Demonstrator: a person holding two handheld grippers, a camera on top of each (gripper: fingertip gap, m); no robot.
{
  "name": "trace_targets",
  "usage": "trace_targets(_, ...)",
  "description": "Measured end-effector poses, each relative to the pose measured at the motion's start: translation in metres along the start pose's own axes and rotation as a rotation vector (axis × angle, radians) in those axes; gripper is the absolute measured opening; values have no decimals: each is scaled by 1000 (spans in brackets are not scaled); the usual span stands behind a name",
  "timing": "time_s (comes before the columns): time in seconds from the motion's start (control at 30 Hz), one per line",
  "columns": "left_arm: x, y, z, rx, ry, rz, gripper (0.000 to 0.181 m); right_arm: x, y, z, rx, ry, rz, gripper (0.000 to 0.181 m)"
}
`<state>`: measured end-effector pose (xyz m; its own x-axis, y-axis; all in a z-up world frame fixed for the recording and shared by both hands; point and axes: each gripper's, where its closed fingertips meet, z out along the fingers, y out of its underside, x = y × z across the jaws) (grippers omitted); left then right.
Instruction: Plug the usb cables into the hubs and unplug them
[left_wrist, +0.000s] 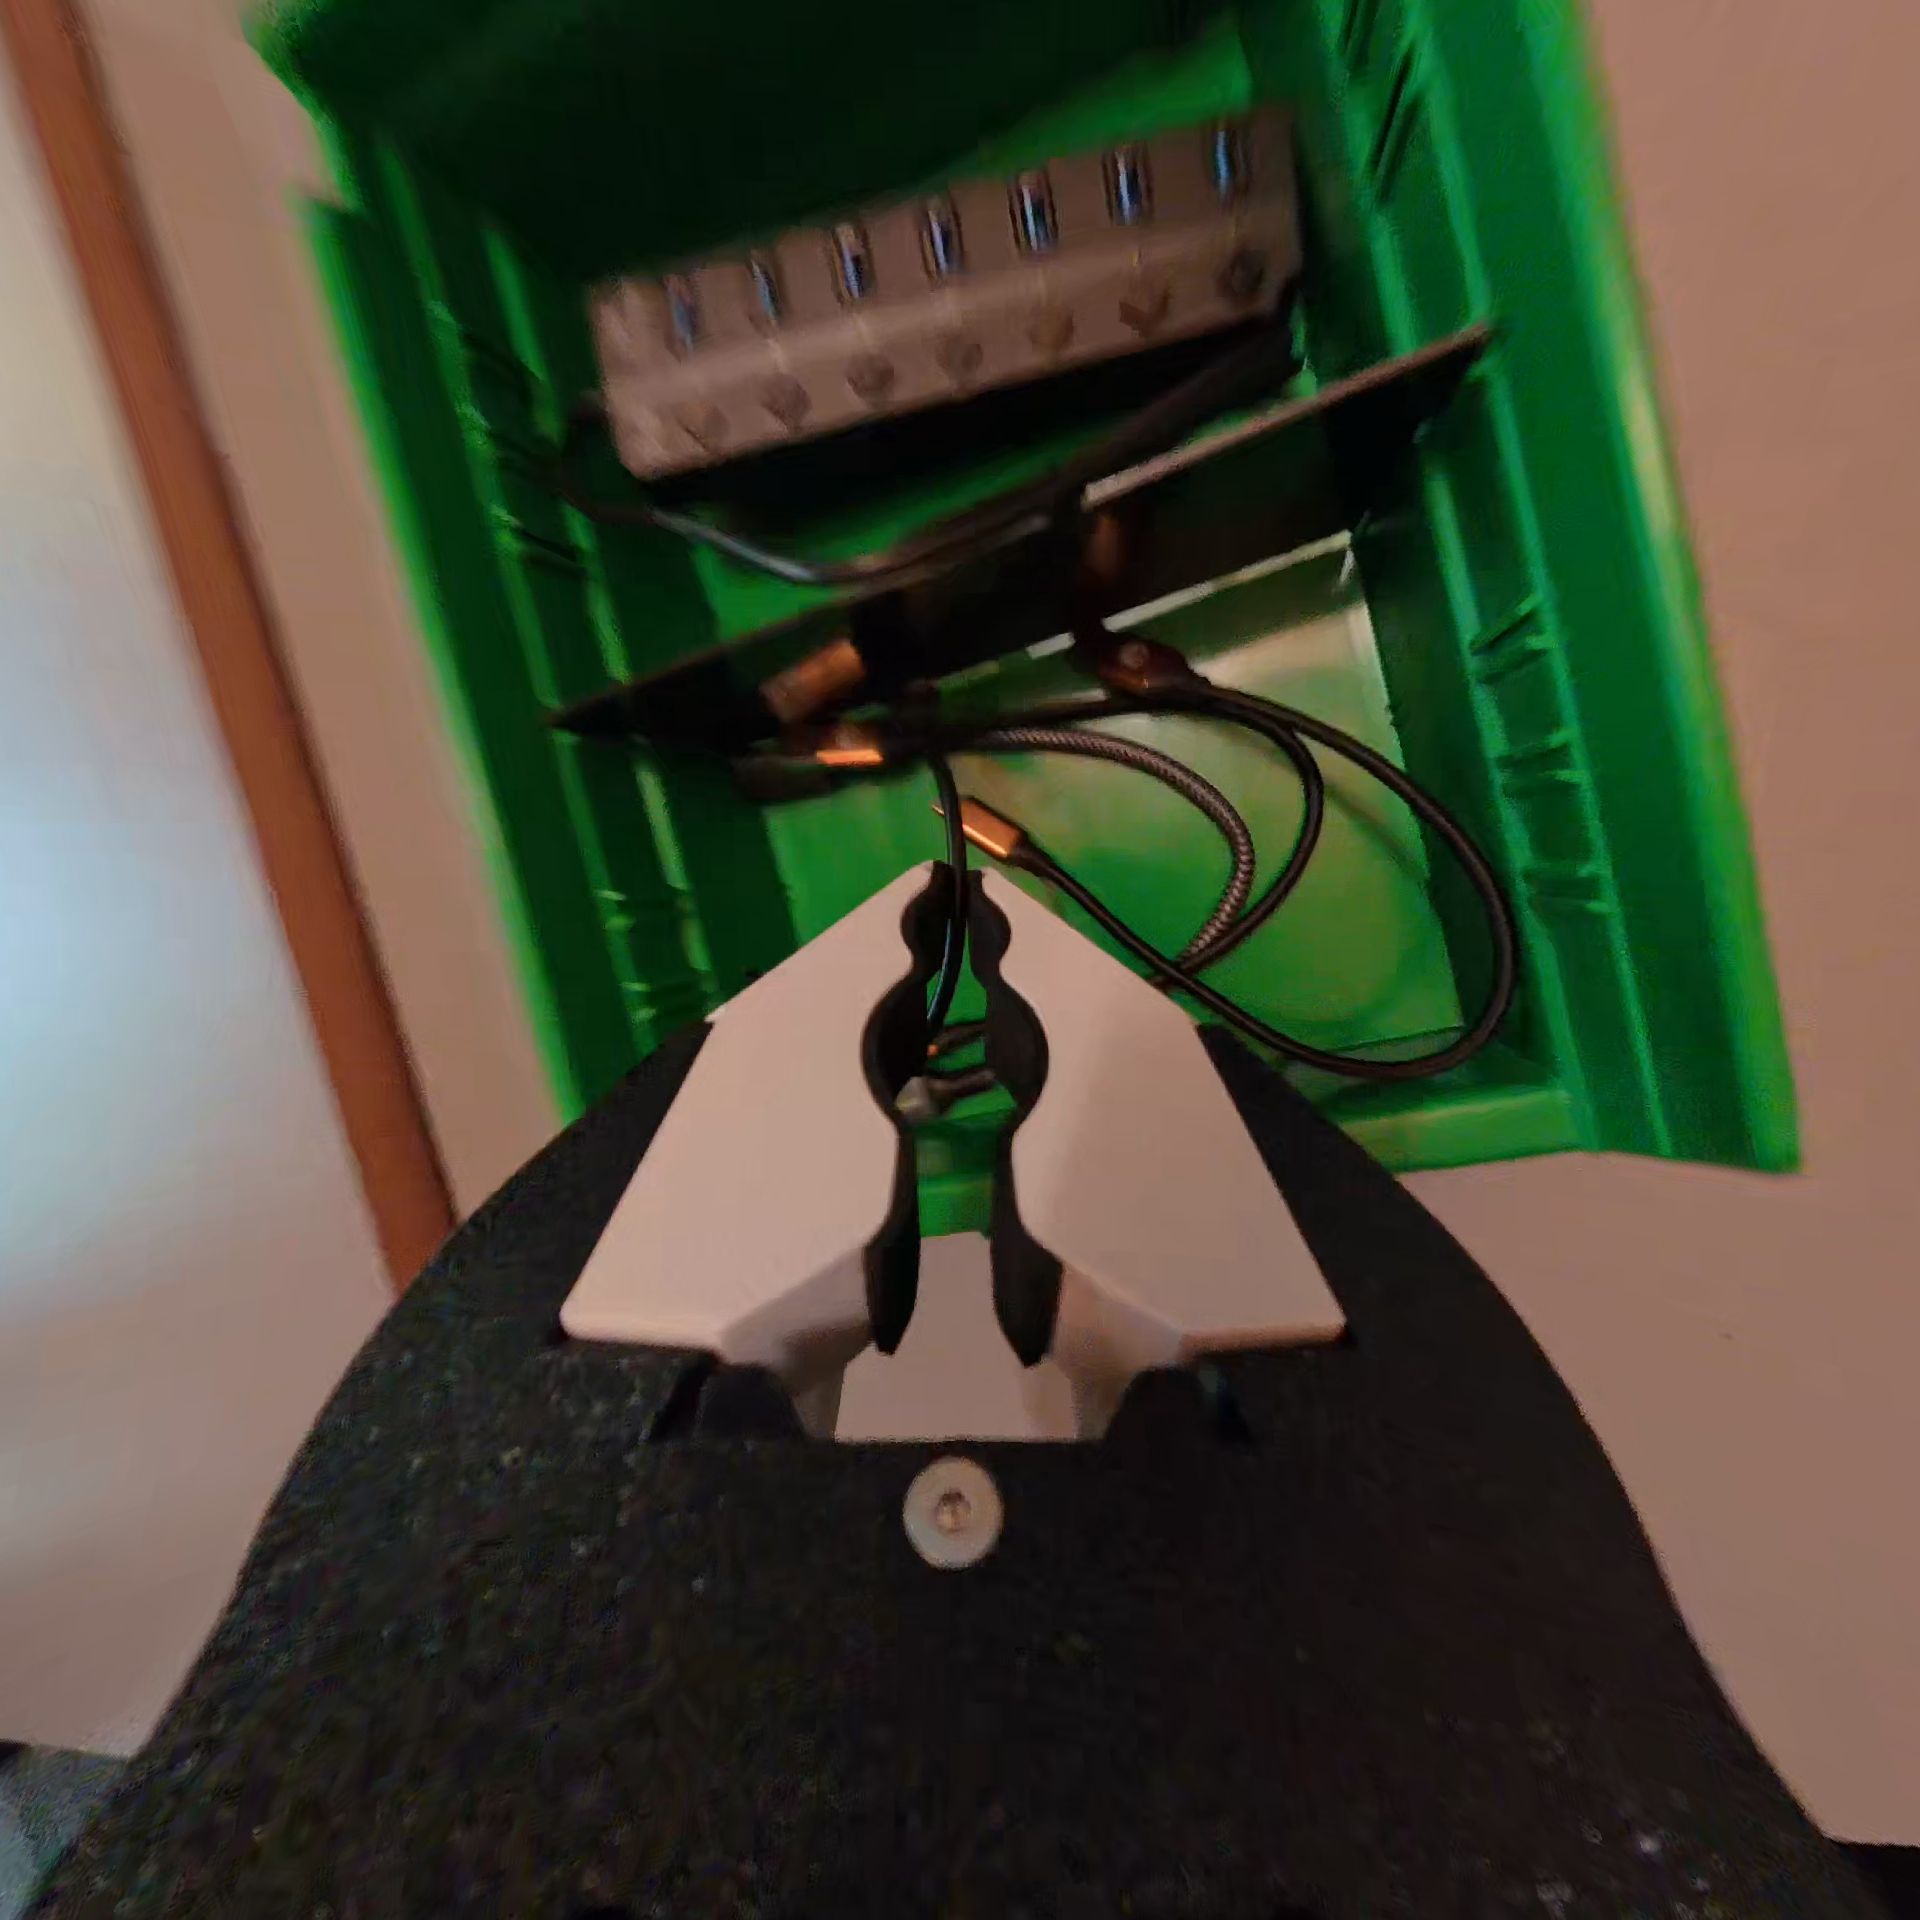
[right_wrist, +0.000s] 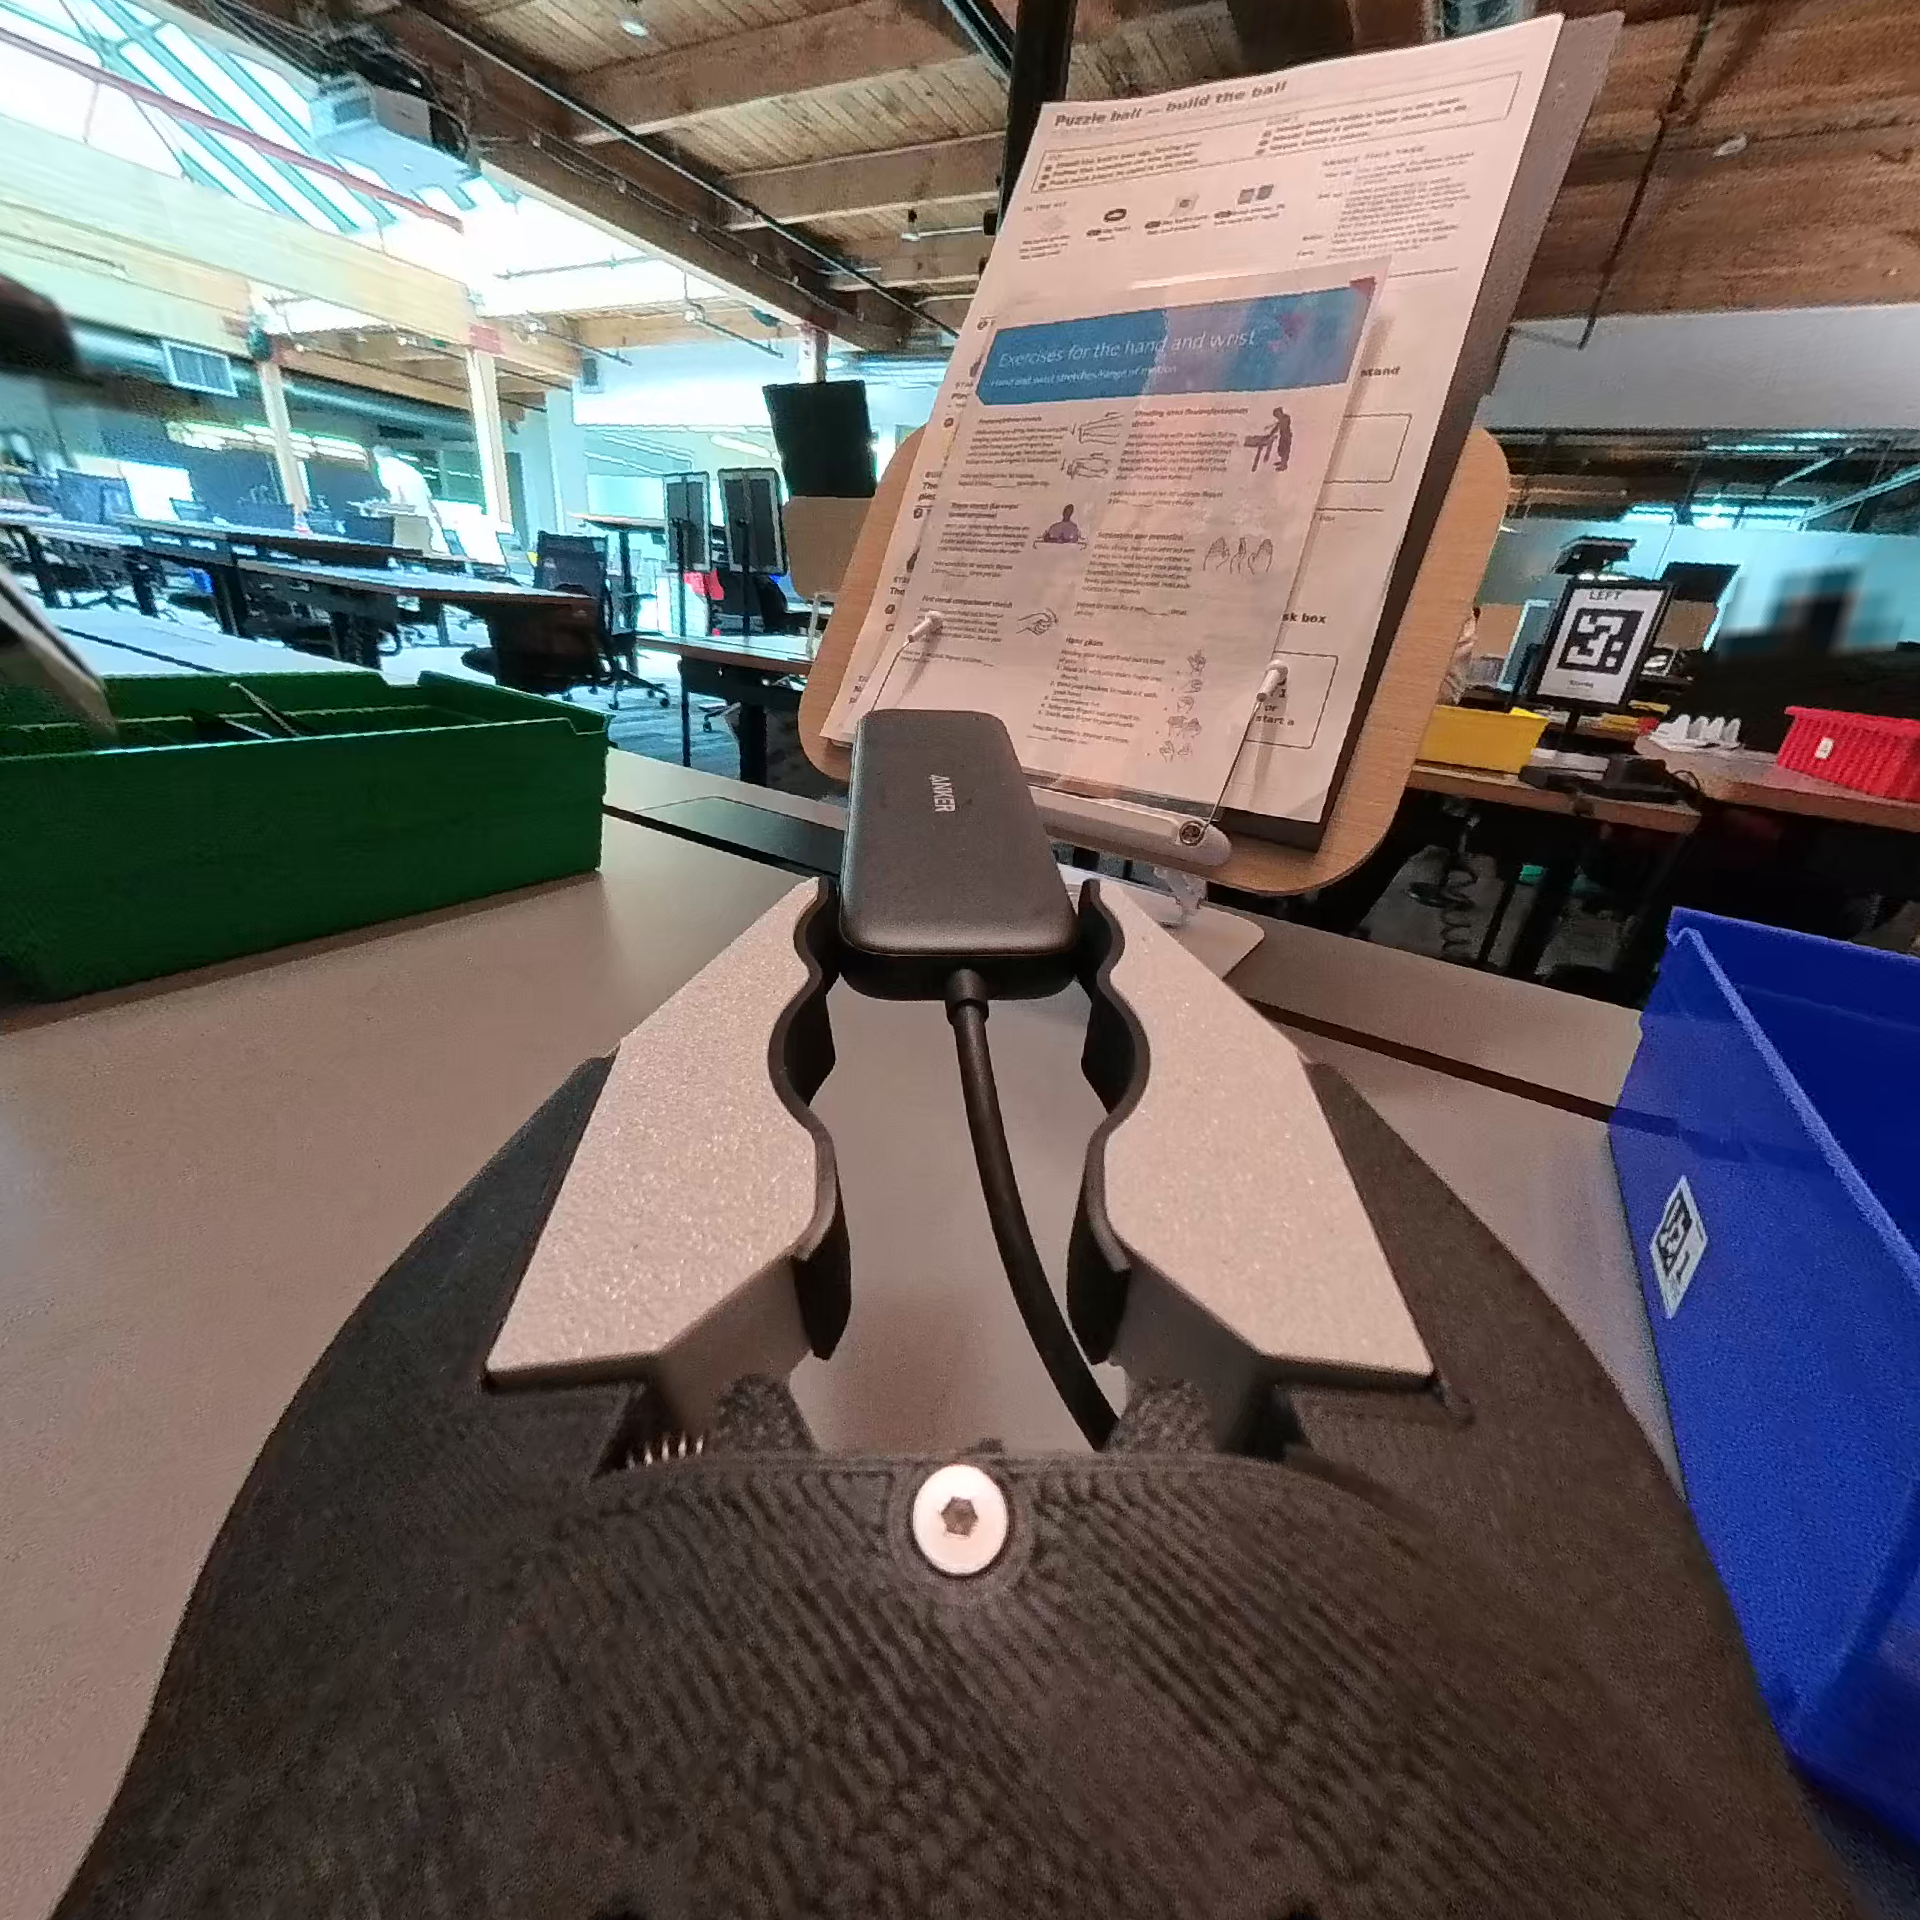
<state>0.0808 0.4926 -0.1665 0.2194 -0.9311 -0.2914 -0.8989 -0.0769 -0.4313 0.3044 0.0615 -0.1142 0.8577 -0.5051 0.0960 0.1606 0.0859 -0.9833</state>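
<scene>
A: Fingers first, left gripper (left_wrist: 951, 883)?
B: Nearly closed, tips pinching a thin black cable (left_wrist: 948, 977) that runs up out of them. It hangs over the near compartment of the green bin (left_wrist: 1538, 727).
A: What's in that compartment?
B: Braided cable (left_wrist: 1236, 883) with a copper-coloured plug (left_wrist: 982, 826) just beyond the left tips, plus a looped black cable (left_wrist: 1496, 935) toward the bin's right wall. More plugs bunch at the black divider (left_wrist: 1039, 530) beyond.
A: Past the divider?
B: Silver multi-port hub (left_wrist: 935, 332), lying across the bin's far compartment, ports up. Blurry, so I cannot tell whether anything is plugged into it.
A: Right gripper (right_wrist: 956, 914)?
B: Partly open, tips clamped on the sides of a dark grey hub (right_wrist: 951, 842). The hub sticks out forward past the tips, its own black lead (right_wrist: 997, 1164) trailing back between the fingers.
A: Relative to the green bin?
B: Hub and right gripper are off to the bin's right, above the grey table (right_wrist: 312, 1091). Beyond the hub, a document stand (right_wrist: 1382, 831) with printed sheets. Blue bin (right_wrist: 1787, 1247) further right still, at the table edge.
</scene>
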Motion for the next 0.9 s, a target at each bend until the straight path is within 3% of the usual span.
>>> trace_targets(0.03,-5,-9,-16,66,-18,18,0,0,0,0,1,0,5,45)
trace_targets(0.17,-2,-52,-93,388,-33,136,0,1,-2,-1,9,-4,8,45)
trace_targets(0.3,67,-87,-161,709,123,339,0,4,-3,-2,16,6,13,45)
trace_targets(0.37,117,-92,-175,811,236,440,0,7,-4,-3,22,11,21,45)
trace_targets(0.47,207,-82,-165,923,431,642,1,12,-7,-5,36,20,31,45)
trace_targets(0.6,304,-40,-110,910,609,835,1,21,-6,-9,42,31,53,45)
trace_targets(0.73,348,-5,-74,839,721,940,1,26,-5,-11,47,24,73,45)
trace_targets(0.9,362,7,-64,715,868,804,3,22,-7,-10,53,-2,76,45)
